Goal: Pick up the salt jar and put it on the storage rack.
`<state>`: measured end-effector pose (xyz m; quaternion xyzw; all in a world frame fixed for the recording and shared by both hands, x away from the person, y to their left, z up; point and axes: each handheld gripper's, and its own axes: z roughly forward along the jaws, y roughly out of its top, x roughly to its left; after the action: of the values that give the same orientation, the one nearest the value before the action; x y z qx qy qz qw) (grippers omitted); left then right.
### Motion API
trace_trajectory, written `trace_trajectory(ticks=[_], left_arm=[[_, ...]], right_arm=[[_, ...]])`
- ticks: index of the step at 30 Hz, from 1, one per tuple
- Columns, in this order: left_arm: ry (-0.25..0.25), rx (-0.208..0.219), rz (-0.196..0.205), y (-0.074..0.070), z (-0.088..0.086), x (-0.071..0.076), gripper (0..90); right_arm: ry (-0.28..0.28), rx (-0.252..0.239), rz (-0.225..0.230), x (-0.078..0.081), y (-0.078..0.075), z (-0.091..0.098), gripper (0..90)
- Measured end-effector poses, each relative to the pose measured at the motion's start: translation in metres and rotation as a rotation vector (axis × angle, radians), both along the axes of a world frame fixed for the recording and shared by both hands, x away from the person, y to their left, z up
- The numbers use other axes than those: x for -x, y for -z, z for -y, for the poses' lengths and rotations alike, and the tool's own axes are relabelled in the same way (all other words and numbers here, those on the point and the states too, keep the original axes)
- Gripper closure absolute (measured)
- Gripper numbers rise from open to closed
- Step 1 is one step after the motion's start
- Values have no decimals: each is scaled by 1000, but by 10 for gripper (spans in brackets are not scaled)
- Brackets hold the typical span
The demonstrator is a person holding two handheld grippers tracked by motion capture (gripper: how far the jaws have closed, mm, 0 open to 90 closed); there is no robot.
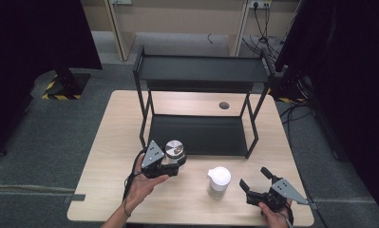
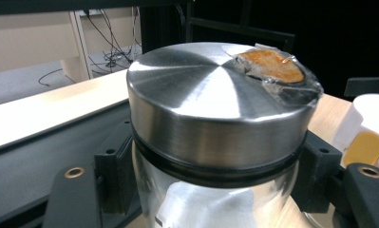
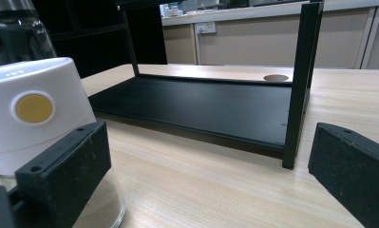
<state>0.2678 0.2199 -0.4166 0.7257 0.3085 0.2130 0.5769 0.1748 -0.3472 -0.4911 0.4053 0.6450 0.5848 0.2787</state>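
Your left gripper (image 1: 174, 161) comes in palm-up from the lower left, clamped on the glass jar (image 1: 174, 151) just under its steel lid (image 2: 211, 95), holding it upright in front of the rack (image 1: 201, 71); what the jar holds I cannot tell. Your right gripper (image 1: 256, 179) sits low at the worktop's (image 1: 111, 156) near right corner, jaws apart and holding nothing, near the white-lidded jar (image 1: 219, 180) standing on the worktop.
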Motion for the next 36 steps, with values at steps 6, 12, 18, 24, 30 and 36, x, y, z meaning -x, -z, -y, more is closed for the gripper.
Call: trace_trajectory(ticks=[6,12,18,24,30,36], left_arm=[[7,5,-3,-14,-4,-5,307],[15,6,-5,-27,-10,-10,307],[21,13,-5,-40,-15,-12,307],[30,9,-2,-60,-19,-15,307],[41,5,-9,-82,-22,-20,307],[40,11,-11,-100,-24,-23,307]], right_arm=[[0,0,0,0,0,0,6],[0,0,0,0,0,0,6],[-1,3,-1,0,0,0,6],[0,1,-2,0,0,0,6],[-1,2,0,0,0,0,6],[0,0,-1,0,0,0,6]])
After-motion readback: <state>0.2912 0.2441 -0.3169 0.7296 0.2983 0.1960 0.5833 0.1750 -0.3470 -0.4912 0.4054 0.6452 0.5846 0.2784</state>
